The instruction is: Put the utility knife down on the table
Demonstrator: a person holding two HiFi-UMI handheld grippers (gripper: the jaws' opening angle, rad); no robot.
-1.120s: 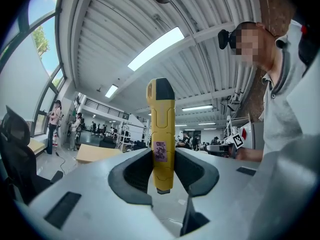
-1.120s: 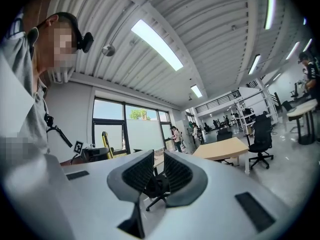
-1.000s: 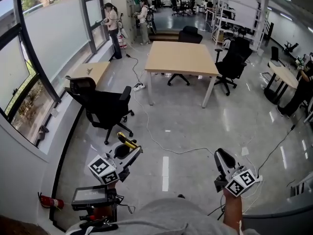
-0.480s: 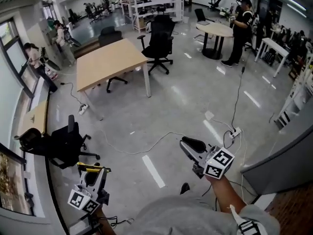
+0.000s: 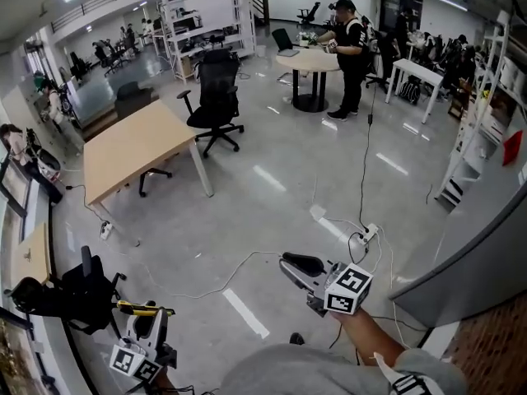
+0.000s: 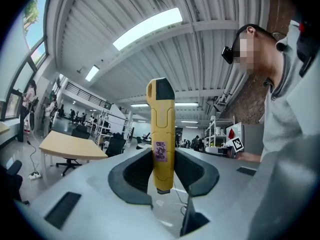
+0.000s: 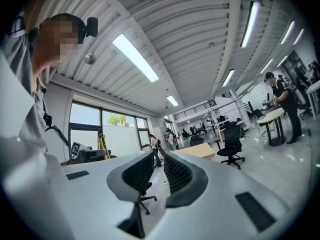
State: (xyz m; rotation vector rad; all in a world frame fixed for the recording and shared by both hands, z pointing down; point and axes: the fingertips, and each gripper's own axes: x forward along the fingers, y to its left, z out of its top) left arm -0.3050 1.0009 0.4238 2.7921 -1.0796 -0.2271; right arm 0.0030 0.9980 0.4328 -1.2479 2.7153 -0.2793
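- Head view: at lower left, the left gripper point(image 5: 151, 318) carries the yellow plastic utility knife point(image 5: 142, 308) over the grey floor point(image 5: 272, 196). The right gripper point(image 5: 295, 265) hangs at lower centre. A pale wooden tabletop point(image 5: 132, 146) stands well apart, upper left.
- Left gripper view: at centre frame, 2 fingers point(image 6: 132, 171) pinch the knife's lower body. Best to bring it low over a tabletop, lay it flat, then release.
- Right gripper view: the fingers point(image 7: 140, 173) sit nearly together around nothing.

No text can be read for certain. A small purple label point(image 6: 160, 151) is seen on the yellow utility knife point(image 6: 160, 129), mid-frame in the left gripper view; its handwritten marks cannot be deciphered.
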